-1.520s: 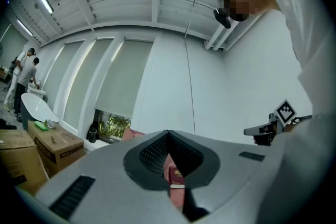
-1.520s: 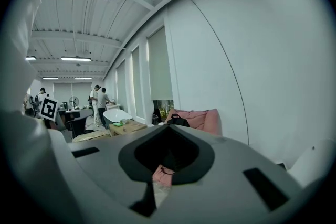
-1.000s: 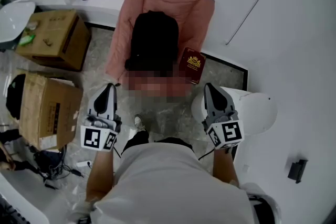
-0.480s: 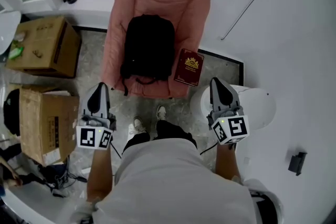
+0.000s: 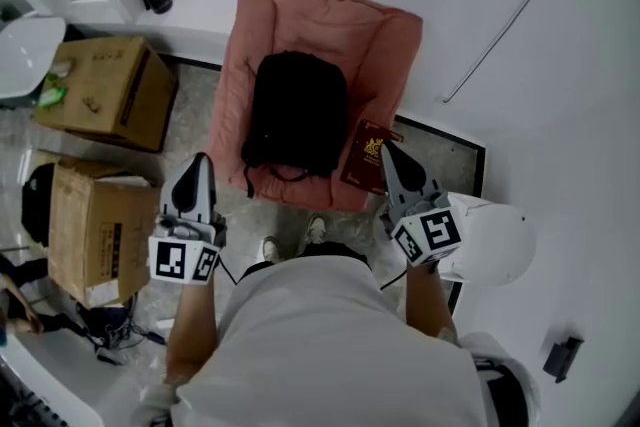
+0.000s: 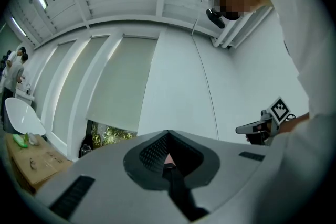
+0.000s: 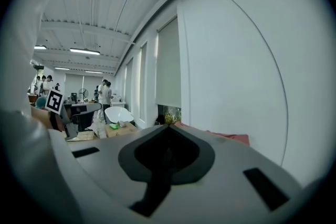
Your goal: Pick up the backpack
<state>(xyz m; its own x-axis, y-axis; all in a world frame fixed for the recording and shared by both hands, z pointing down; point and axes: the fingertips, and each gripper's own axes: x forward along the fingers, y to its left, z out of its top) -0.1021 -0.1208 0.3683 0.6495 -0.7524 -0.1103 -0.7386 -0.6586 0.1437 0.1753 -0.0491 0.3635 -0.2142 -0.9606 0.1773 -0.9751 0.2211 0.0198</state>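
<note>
Two grippers, both empty right now. Head view: the black backpack (image 5: 297, 110) is lying flat in the middle of the pink cushion (image 5: 390, 35), with a red book (image 5: 362, 160) sitting at the cushion's front right corner. The pack is looking soft and floppy, so I'm guessing the strap loop (image 5: 290, 173) by the front edge is the spot to grab. The left gripper (image 5: 198, 165) and right gripper (image 5: 386, 153) are hovering near that edge. Left gripper view: jaws together, pointing about level. Right gripper view: jaws together too, tipping slightly down.
</note>
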